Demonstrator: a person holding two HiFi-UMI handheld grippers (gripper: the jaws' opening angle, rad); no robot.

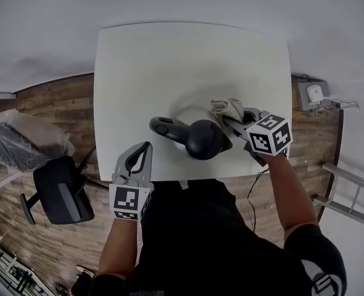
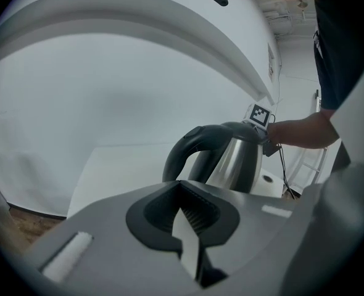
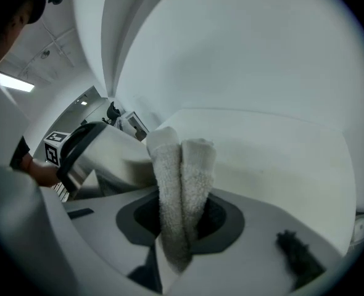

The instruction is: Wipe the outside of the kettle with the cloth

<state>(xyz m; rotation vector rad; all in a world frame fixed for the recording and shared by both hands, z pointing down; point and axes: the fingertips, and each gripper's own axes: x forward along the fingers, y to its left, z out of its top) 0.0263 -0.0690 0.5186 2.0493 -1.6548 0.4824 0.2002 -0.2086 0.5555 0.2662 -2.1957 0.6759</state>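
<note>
A steel kettle (image 1: 191,117) with a black lid and handle stands near the front edge of the white table (image 1: 169,60). My right gripper (image 1: 235,121) is shut on a folded beige cloth (image 1: 226,108) and holds it against the kettle's right side. In the right gripper view the cloth (image 3: 182,177) sticks up from between the jaws, with the kettle (image 3: 108,153) just to its left. My left gripper (image 1: 146,148) is shut and empty at the table's front edge, left of the handle and apart from it. The left gripper view shows the kettle (image 2: 237,159) ahead.
A black office chair (image 1: 62,190) and a plastic-wrapped bundle (image 1: 21,140) stand on the wooden floor at the left. At the right are a ladder (image 1: 348,190) and a small white device (image 1: 314,94). A thin cable (image 1: 253,190) hangs off the table's front edge.
</note>
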